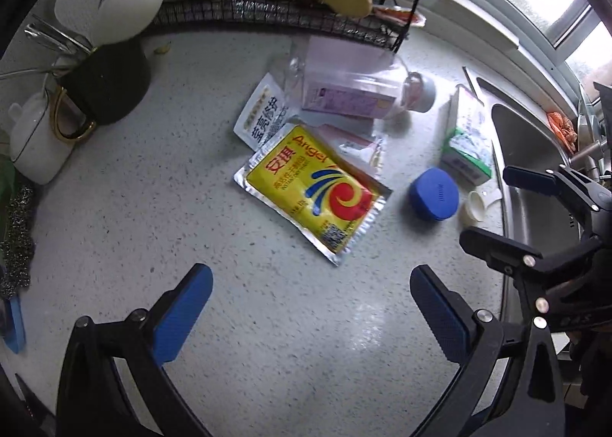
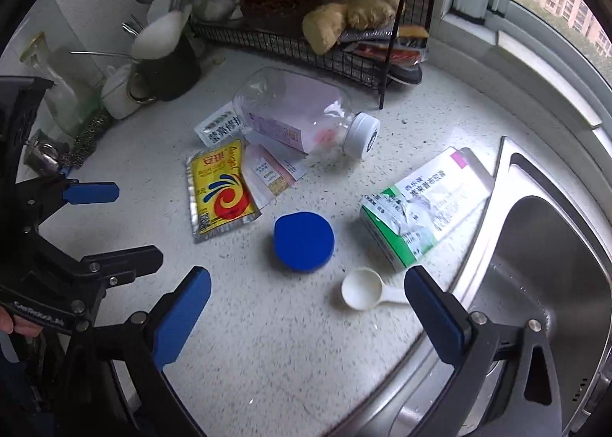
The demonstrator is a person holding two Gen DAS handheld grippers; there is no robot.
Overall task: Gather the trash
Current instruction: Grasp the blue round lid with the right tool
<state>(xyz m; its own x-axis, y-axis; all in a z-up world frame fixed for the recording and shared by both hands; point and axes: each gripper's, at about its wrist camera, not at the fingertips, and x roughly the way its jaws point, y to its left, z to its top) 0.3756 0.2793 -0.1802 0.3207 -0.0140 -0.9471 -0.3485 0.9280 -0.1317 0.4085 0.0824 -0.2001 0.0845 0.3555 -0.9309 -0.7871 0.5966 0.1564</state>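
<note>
Both grippers hang above the speckled counter (image 1: 153,207) with their blue pads spread wide, and neither one holds anything. The left gripper (image 1: 311,299) has the yellow packet (image 1: 311,192) lying flat just ahead of it, resting partly on a white sachet (image 1: 262,112) and a pink one (image 2: 273,169). Behind those, a clear bottle (image 2: 294,116) lies on its side. The right gripper (image 2: 308,307) is over the sink's (image 2: 535,265) edge. A blue lid (image 2: 304,241) sits just in front of it, a white scoop (image 2: 363,288) lies between its pads, and a torn green and white box (image 2: 417,207) lies beside the sink.
</note>
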